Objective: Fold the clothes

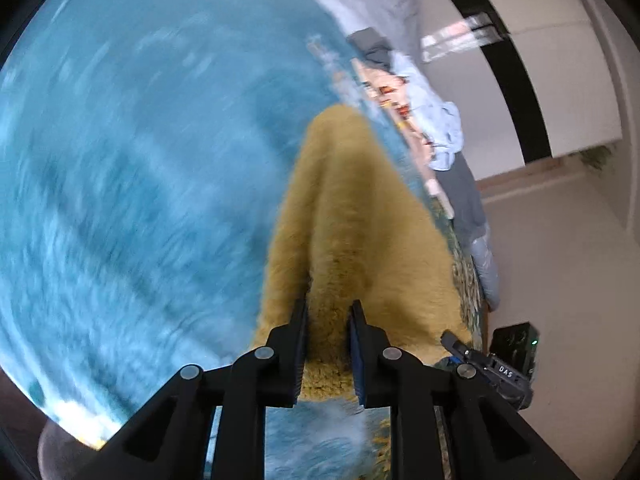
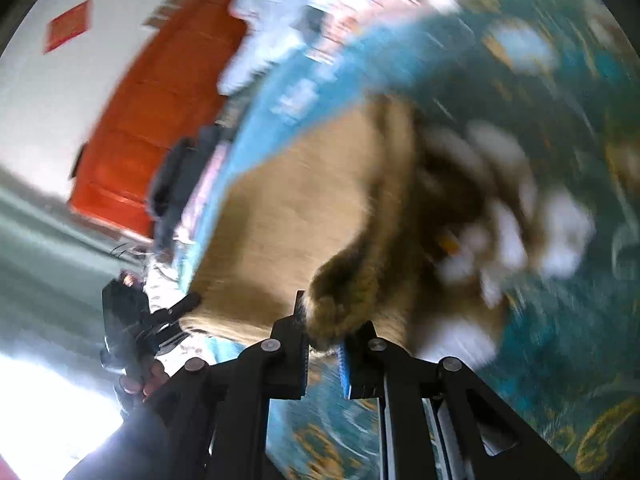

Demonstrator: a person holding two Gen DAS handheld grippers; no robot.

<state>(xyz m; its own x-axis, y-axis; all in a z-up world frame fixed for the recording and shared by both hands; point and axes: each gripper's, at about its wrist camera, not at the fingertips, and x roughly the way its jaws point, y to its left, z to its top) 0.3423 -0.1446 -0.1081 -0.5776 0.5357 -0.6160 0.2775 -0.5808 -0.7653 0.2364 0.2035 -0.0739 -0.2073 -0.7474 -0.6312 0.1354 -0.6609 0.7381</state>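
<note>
Left gripper jaws clamped on yellow fleece at lower centre, right gripper jaws pinching fleece edge, teal cover beneath, orange door upper left

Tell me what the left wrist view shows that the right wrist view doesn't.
Only the left wrist view shows the heap of pale blue and grey clothes along the bed's edge and the black door frame. Only the right wrist view shows the orange door and white patches on the garment. Both show tongs, left and right, clamped on the mustard fleece garment over the teal bedspread.
</note>
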